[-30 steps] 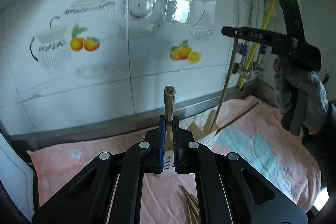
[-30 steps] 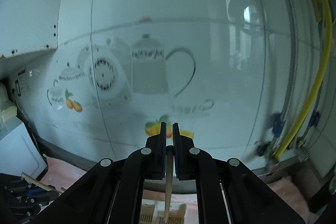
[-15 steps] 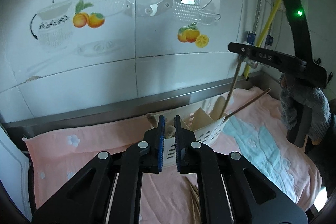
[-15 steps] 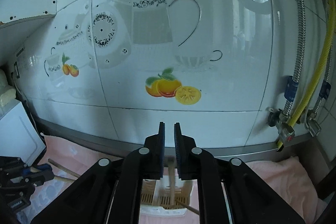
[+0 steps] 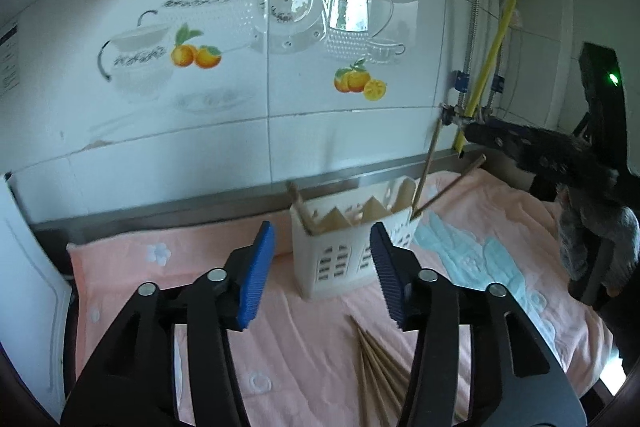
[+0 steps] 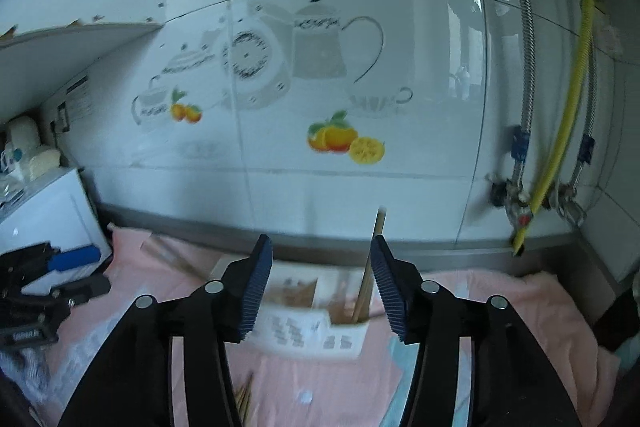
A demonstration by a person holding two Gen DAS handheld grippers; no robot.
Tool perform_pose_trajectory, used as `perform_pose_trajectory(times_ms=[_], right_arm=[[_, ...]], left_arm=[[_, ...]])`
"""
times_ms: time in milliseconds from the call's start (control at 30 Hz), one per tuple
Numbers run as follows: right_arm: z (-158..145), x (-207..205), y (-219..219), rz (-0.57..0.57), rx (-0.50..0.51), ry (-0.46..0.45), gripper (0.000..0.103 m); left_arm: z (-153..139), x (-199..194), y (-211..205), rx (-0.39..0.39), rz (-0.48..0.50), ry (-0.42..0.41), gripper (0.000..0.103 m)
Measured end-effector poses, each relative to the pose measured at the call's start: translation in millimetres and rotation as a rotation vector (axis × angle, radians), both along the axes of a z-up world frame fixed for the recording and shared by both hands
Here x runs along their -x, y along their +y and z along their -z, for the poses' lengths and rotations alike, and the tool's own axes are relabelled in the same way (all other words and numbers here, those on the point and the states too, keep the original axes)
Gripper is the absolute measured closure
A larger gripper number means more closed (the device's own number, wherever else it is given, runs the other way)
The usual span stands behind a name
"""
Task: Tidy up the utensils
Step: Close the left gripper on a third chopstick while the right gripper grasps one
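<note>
The loose chopsticks (image 5: 376, 367) lie bundled on the pink towel (image 5: 132, 267) just before the white caddy (image 5: 340, 263); they look light, stiff and thin, so pinch them mid-length. Your left gripper (image 5: 322, 275) and right gripper (image 6: 320, 283) both have jaws spread wide, holding nothing

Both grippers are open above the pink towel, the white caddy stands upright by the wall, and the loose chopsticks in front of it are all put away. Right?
Not quite: both views show loose chopsticks not put away, lying on the pink towel in front of the white caddy. The rest holds: left gripper and right gripper are open, and the caddy stands upright.
</note>
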State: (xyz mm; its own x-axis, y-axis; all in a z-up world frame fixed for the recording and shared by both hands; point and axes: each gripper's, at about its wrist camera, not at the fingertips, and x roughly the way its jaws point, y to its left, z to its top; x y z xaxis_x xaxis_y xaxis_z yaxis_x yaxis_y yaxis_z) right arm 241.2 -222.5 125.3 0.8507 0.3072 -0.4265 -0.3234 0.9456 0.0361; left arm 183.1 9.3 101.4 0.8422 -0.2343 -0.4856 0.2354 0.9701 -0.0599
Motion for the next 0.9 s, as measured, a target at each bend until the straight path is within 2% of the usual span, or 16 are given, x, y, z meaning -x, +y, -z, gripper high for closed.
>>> perform_pose_trajectory(times_ms=[133,300,467,700,900], right_arm=[[22.0,34.3,2.5,-0.027,0.009,0.031,0.045],[61.2,77.9,10.0,-0.061,0.033,0.082,0.042],[106.6,114.5,21.2,-0.082,0.087,0.138,0.042],[153.0,152.8,33.6,-0.095,0.122,0.192,0.042],[188.3,171.8,34.9,-0.098,0.093,0.283,0.056]], left_arm=[[15.2,22.6,8.0,0.016,-0.007,0.013,0.044],[45.2,52.8,15.6,0.007,-0.033,0.047,0.041],[75.8,72.0,21.6,0.007,-0.055,0.100,0.041],[113.1,97.4,29.4,0.027,-0.077,0.166,0.041],[134.3,111.3,35.1,0.046,-0.090,0.207,0.041]])
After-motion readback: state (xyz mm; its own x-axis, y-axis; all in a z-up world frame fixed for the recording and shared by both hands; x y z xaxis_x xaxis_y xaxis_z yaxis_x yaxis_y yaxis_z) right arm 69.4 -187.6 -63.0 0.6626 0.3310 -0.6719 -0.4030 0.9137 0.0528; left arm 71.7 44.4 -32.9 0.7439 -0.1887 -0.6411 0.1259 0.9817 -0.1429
